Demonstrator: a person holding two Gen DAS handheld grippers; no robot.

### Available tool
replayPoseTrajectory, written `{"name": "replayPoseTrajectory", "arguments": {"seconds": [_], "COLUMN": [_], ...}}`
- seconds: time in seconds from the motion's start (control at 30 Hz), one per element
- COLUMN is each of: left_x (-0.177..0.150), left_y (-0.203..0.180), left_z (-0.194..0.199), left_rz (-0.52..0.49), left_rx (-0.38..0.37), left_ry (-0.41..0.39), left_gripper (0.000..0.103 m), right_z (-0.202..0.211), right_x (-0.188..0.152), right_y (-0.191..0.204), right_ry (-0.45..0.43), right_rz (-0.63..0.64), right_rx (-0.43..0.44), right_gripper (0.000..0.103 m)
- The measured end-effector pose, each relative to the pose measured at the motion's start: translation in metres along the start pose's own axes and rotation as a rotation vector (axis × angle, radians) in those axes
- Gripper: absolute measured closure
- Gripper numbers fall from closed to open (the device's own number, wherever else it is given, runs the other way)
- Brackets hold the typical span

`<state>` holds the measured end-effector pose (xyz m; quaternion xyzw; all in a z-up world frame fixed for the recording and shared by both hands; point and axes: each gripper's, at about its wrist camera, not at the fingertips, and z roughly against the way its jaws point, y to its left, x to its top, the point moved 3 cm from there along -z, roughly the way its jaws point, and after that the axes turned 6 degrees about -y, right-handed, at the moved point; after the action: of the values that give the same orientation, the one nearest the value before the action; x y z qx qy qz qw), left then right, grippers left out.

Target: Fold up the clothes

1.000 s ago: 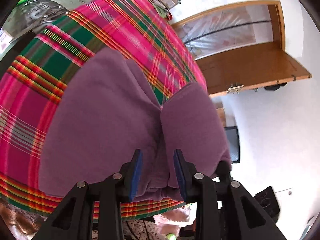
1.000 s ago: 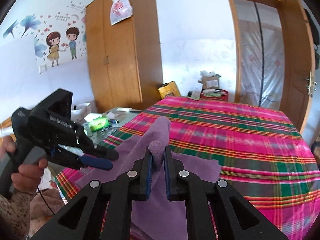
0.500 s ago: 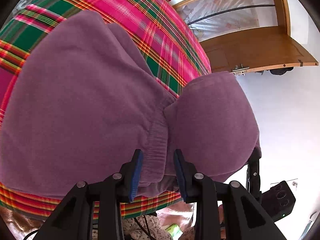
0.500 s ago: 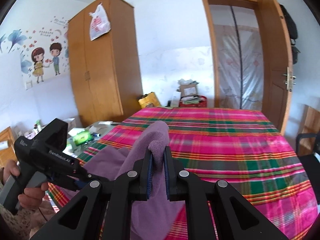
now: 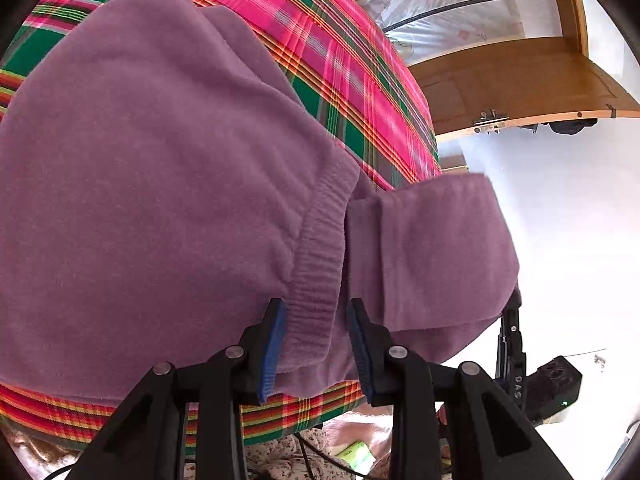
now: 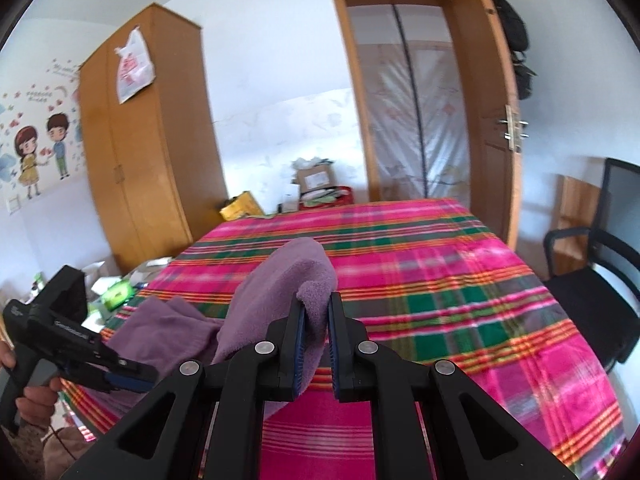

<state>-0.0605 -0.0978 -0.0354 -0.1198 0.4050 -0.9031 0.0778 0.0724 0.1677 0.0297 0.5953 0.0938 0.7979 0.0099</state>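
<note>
Lay spread over the near edge of the plaid bedspread: a purple fleece garment, its ribbed hem running down between the blue pads of the left gripper; jaws stood apart there, cloth between them, no visible pinch. Farther right on the same bedspread, rose up off the plaid as a lifted fold, clenched tight in the right gripper. Seen beyond the far end of the bedspread: a wooden wardrobe, then a doorway.
</note>
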Motion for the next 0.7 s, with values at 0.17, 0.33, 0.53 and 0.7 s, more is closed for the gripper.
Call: {"name": "replayPoseTrajectory", "arguments": {"seconds": [0.17, 0.33, 0.53, 0.7], "left_x": [-0.010, -0.011, -0.012, -0.014], "left_y": [0.008, 0.004, 0.004, 0.002], "left_z": [0.009, 0.005, 0.006, 0.009], "left_rz": [-0.009, -0.027, -0.021, -0.031], "left_rx": [0.000, 0.018, 0.024, 0.034], "left_ry": [-0.005, -0.014, -0.015, -0.017], "left_gripper": [0.071, 0.071, 0.071, 0.071], "right_z": [0.002, 0.003, 0.003, 0.003], "right_x": [-0.018, -0.038, -0.063, -0.080], "right_y": [-0.029, -0.051, -0.070, -0.078], "right_ry": [0.038, 0.085, 0.152, 0.199], "right_rz": [-0.040, -0.076, -0.101, -0.115], "right_rx": [-0.072, -0.125, -0.170, -0.190], "right_gripper": [0.093, 0.093, 0.093, 0.093]}}
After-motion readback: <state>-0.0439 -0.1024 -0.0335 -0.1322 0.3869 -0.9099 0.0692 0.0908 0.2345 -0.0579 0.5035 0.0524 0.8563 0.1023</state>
